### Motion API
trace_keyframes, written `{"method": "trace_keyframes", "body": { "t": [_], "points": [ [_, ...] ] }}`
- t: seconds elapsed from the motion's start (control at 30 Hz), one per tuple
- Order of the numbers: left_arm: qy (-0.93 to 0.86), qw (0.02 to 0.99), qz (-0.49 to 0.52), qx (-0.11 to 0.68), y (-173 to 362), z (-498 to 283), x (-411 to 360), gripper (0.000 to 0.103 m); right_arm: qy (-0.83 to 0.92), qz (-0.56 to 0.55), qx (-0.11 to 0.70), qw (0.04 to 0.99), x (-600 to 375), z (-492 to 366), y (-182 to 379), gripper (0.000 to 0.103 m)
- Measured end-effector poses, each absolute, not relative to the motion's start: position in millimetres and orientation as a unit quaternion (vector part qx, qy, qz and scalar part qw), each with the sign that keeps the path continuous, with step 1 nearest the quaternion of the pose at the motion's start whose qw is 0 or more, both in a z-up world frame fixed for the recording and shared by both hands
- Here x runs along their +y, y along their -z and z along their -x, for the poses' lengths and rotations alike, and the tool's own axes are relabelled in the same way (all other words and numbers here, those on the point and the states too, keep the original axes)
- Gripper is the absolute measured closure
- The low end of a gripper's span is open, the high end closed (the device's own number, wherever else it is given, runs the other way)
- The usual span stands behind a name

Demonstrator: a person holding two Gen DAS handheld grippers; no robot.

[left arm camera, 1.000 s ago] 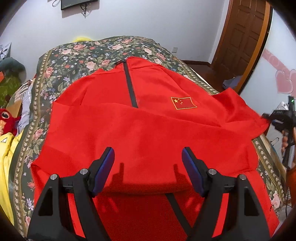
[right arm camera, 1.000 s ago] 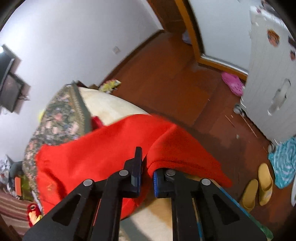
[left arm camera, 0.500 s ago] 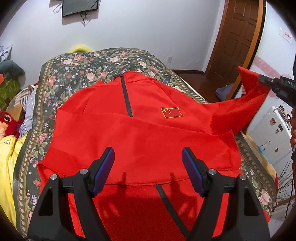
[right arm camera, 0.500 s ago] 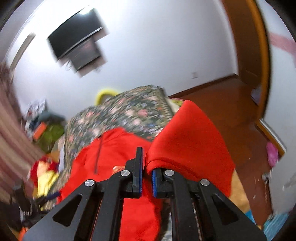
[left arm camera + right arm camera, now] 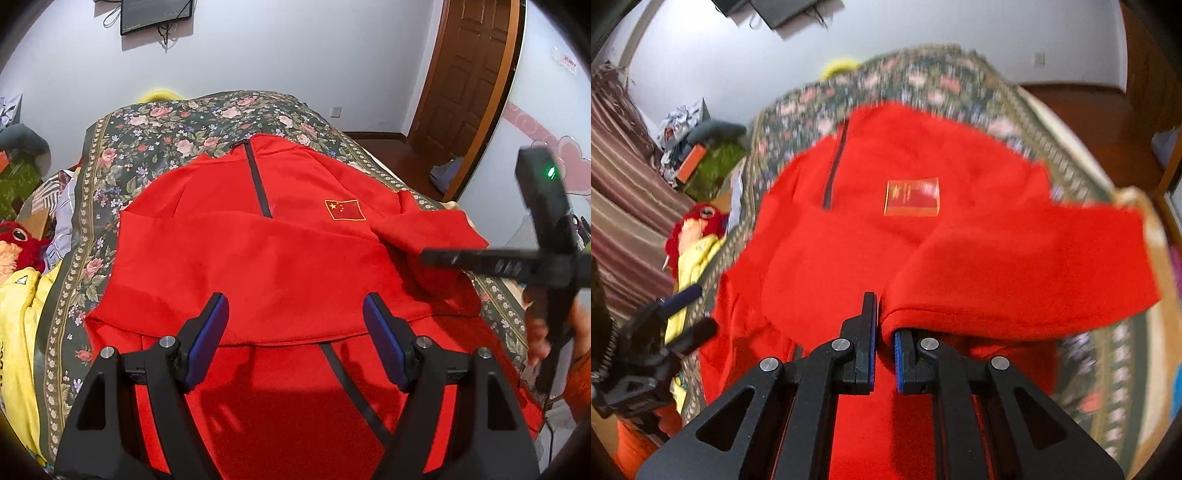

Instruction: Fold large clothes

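A large red zip jacket [image 5: 258,251] with a small flag patch [image 5: 344,209] lies spread on the floral bedspread [image 5: 110,155]; one sleeve is folded across its middle. My left gripper [image 5: 295,325] is open and empty, hovering above the jacket's lower front. My right gripper [image 5: 884,332] is shut on the other red sleeve [image 5: 1027,266] and holds it over the jacket's right side. The jacket [image 5: 827,251] also fills the right wrist view, blurred. The right gripper shows at the right of the left wrist view [image 5: 428,254].
A yellow garment [image 5: 18,314] and a red plush toy [image 5: 22,243] lie left of the bed. A brown door [image 5: 465,85] stands at the back right. A wall-mounted screen [image 5: 155,14] hangs above the bed's far end. The left gripper appears at the left of the right wrist view [image 5: 676,306].
My right gripper has carried the sleeve from off the bed's right side, up and inward over the jacket. The left gripper has stayed open above the jacket.
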State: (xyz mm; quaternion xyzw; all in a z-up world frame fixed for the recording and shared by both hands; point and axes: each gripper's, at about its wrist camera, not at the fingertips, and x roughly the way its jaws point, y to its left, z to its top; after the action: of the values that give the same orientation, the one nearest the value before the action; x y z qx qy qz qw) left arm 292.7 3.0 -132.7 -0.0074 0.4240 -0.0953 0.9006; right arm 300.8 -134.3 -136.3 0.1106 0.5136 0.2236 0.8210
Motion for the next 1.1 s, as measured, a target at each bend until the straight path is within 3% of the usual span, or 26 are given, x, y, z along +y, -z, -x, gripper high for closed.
{"method": "trace_keyframes", "body": {
  "t": [0.17, 0.23, 0.3, 0.33, 0.67, 0.87, 1.1],
  "points": [
    [0.093, 0.9, 0.004, 0.425, 134, -293, 2, 0.029, -0.219, -0.063, 0.537, 0.812, -122, -290, 141, 0.094],
    [0.093, 0.901, 0.003, 0.424, 134, -293, 1, 0.029, -0.221, -0.054, 0.553, 0.801, -121, -290, 140, 0.081],
    [0.095, 0.901, 0.004, 0.423, 134, -292, 0, 0.029, -0.229, -0.073, 0.561, 0.792, -129, -287, 133, 0.051],
    [0.096, 0.901, 0.005, 0.423, 134, -293, 0, 0.029, -0.229, -0.081, 0.558, 0.793, -132, -287, 131, 0.047],
    [0.096, 0.899, 0.01, 0.428, 138, -293, 0, 0.029, -0.125, -0.127, 0.501, 0.847, -222, -287, 102, 0.045],
    [0.086, 0.896, 0.012, 0.436, 146, -295, 4, 0.029, -0.055, -0.215, 0.537, 0.814, -282, -301, 148, 0.045],
    [0.071, 0.887, -0.002, 0.456, 165, -300, 5, 0.029, -0.05, -0.245, 0.549, 0.798, -286, -306, 184, 0.045]
  ]
}}
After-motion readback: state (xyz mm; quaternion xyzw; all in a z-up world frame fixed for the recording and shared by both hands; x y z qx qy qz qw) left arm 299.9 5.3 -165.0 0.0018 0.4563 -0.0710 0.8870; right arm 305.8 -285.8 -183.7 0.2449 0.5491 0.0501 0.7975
